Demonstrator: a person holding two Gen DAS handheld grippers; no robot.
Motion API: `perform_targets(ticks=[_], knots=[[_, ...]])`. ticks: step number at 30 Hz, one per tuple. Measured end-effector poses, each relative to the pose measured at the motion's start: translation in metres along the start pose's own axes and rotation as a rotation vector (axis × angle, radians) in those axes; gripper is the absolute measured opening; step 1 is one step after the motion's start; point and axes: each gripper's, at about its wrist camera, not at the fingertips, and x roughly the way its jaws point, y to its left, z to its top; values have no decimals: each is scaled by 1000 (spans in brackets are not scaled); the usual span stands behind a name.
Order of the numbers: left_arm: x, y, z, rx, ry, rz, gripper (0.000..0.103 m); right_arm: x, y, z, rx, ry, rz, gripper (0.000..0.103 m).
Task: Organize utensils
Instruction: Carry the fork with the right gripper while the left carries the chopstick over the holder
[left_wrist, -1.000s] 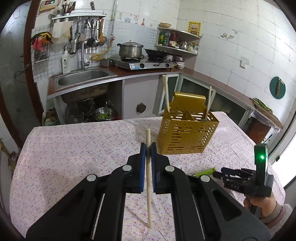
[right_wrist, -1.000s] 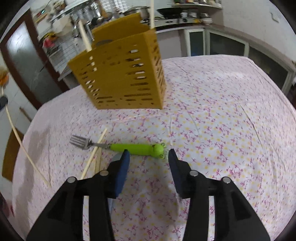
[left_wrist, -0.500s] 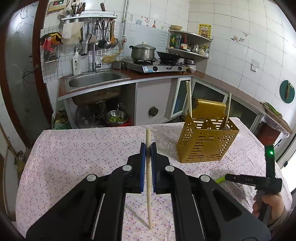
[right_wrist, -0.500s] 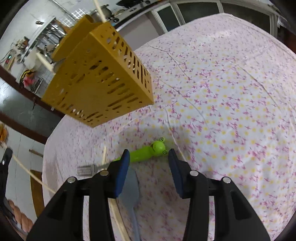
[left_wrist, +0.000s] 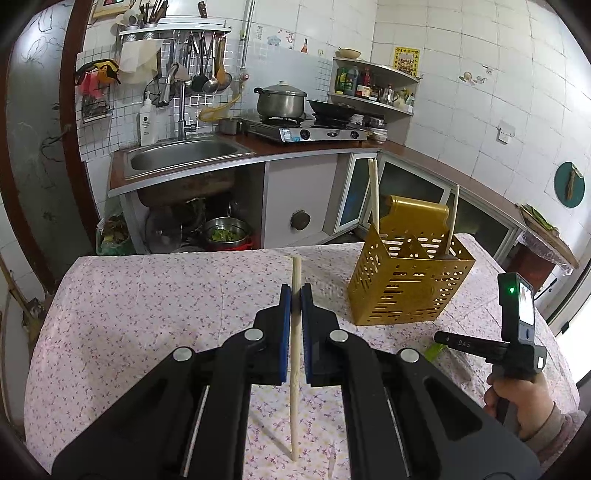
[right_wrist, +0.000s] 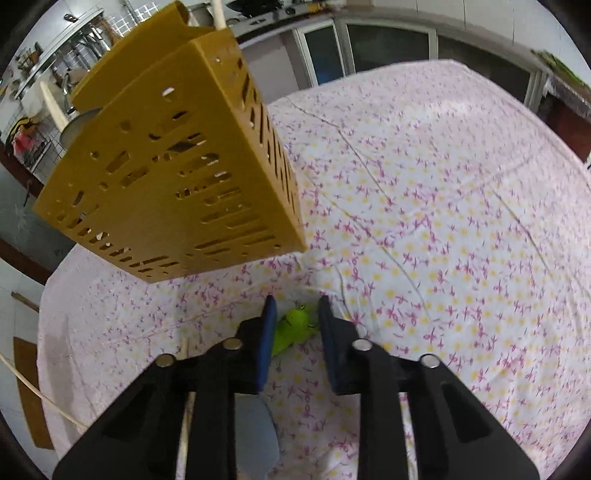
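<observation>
Left gripper (left_wrist: 295, 306): clenched on a pale wooden chopstick (left_wrist: 294, 354), which runs from 12 to 6 o'clock between the blue pads; its lower tip hangs above the floral tablecloth (left_wrist: 147, 295).

Right gripper (right_wrist: 295, 314): jaws spread apart, lowered onto the cloth, one finger on each side of the frog-shaped end of a green-handled fork (right_wrist: 291, 328); whether the pads touch it cannot be told. The fork's tines are hidden.

Utensil holder (left_wrist: 406, 284): gold, perforated, standing on the table at 2 o'clock from the left gripper, well apart from it. Two chopsticks (left_wrist: 373, 199) stand in it, leaning.

Other items, right wrist view: a grey-blue spatula blade (right_wrist: 255, 435) at 7 o'clock beneath the gripper; another chopstick (right_wrist: 184, 347) on the cloth just left of it.

Right hand (left_wrist: 517, 402): gripping its tool's handle at 4 o'clock in the left view.
</observation>
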Motion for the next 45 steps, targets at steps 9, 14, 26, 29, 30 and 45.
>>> perform_targets(ticks=[9, 14, 26, 29, 30, 45], knots=[[-7, -12, 1, 9, -8, -26, 4, -46, -24, 6, -23, -133, 59, 21], [-12, -24, 6, 11, -17, -41, 4, -90, -29, 11, -85, -235, 52, 21], [-17, -58, 17, 35, -38, -64, 4, -166, -29, 40, -237, -389, 14, 20], [-17, -63, 20, 37, -41, -66, 4, -174, -33, 44, -249, -398, 2, 20], [-17, -65, 21, 37, -42, -69, 4, -176, -34, 45, -254, -401, -5, 20], [-14, -94, 65, 62, -87, -95, 4, -230, -19, 70, -343, -487, -79, 19]])
